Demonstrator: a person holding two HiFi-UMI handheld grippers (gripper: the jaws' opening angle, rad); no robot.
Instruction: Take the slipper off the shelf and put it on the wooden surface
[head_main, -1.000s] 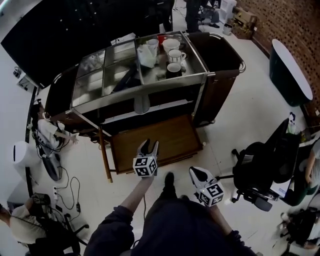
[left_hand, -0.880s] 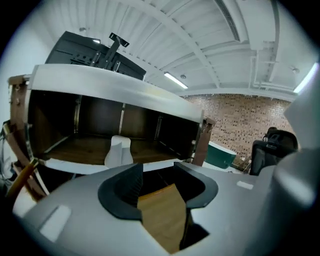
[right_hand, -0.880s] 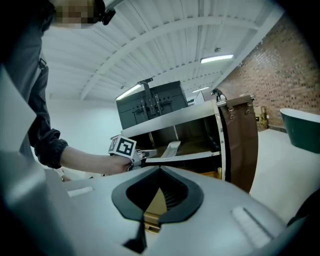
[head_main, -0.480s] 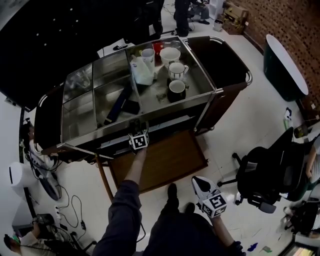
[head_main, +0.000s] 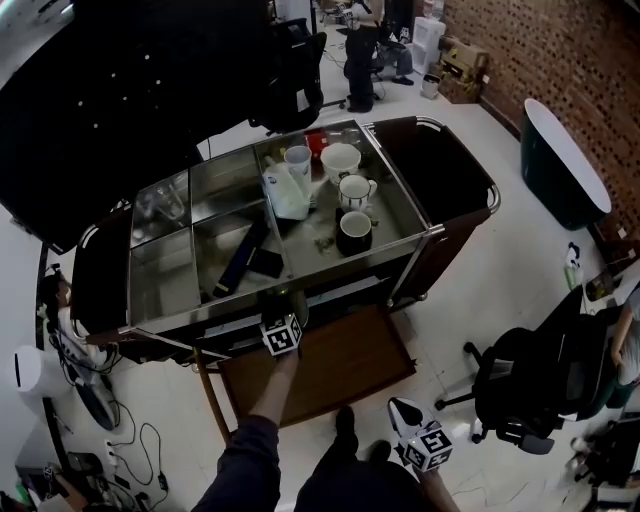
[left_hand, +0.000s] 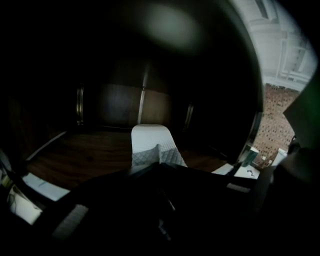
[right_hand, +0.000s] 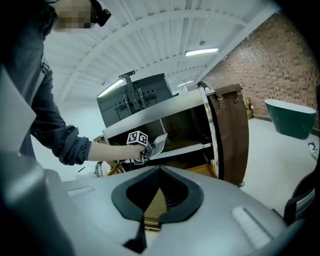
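Head view: left hand-held gripper (head_main: 283, 322), over the wooden surface (head_main: 350, 362) a second ago, now reaches under the tabletop's (head_main: 165, 280) near edge. Right hand-held gripper (head_main: 403, 410) low, clenched, empty.

Left gripper view alone shows the white quilted slipper (left_hand: 149, 141) on the dark shelf (left_hand: 85, 155), jaws clenched on its near end.

Right gripper view: marker cube (right_hand: 137, 138) on the left one.
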